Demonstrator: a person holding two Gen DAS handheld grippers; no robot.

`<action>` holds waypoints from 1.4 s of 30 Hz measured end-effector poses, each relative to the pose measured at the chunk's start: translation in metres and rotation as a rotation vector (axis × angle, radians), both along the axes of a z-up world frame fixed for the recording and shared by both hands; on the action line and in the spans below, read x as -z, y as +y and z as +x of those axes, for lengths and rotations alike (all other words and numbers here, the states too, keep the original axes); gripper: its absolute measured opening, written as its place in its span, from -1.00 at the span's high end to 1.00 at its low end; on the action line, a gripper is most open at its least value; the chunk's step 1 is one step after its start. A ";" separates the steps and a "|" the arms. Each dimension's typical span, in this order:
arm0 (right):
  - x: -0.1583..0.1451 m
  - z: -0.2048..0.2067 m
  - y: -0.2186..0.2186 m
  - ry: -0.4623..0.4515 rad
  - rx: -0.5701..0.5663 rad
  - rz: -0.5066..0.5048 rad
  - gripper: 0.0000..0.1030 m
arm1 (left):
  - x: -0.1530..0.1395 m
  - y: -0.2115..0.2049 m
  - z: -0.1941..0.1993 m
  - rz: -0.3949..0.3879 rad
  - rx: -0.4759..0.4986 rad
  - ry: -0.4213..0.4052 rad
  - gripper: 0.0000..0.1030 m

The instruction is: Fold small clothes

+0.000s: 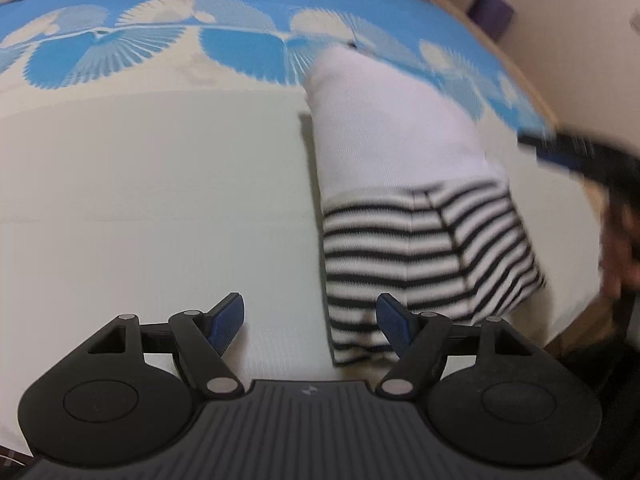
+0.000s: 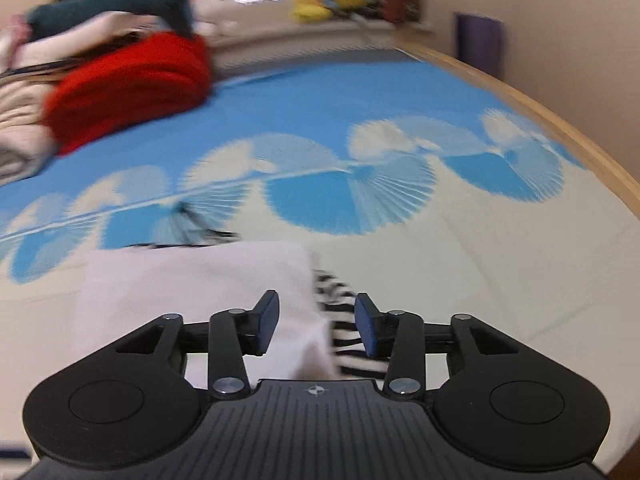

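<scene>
In the left wrist view we see our left gripper (image 1: pixel 310 318) at the bottom centre, its two blue-padded fingers spread wide with nothing between them. Just above it and to the right lies the small folded garment of white knit cloth with a black-and-white striped lower part (image 1: pixel 404 184); the right-hand finger pad overlaps the striped edge in the picture, but we cannot tell whether it touches. The garment rests on the bedsheet, cream with a blue fan-pattern band (image 1: pixel 160 184). At the right edge a blurred dark tool with blue pads, our right gripper (image 1: pixel 560 152), hangs beside the garment.

In the right wrist view that right gripper (image 2: pixel 317 322) fills the bottom, fingers parted and holding nothing, with the garment (image 2: pixel 192 280) directly under and ahead of them, white part left, stripes right. Farther off, upper left, a red folded cloth (image 2: pixel 132 88) sits against a pile of cream and dark clothes (image 2: pixel 24 132). A wooden bed edge (image 2: pixel 540 112) curves along the right.
</scene>
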State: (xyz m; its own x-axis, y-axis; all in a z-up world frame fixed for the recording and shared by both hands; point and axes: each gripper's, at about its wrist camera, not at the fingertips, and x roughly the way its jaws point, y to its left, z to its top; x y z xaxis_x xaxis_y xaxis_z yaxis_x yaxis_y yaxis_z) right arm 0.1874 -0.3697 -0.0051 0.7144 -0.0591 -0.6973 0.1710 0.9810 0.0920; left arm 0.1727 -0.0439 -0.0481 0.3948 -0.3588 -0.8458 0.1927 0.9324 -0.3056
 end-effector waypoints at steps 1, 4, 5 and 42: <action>0.000 -0.007 0.003 0.012 -0.045 0.030 0.04 | -0.002 0.003 0.001 -0.012 -0.018 -0.001 -0.51; 0.020 -0.015 0.013 0.178 -0.164 0.158 -0.02 | -0.008 0.008 0.004 -0.027 -0.057 -0.012 -0.51; 0.032 -0.015 0.017 0.252 -0.187 0.154 -0.04 | -0.011 0.007 0.006 -0.029 -0.060 -0.017 -0.51; 0.054 0.001 0.011 0.269 -0.030 0.156 0.04 | 0.016 -0.022 0.111 -0.260 -0.077 0.083 0.21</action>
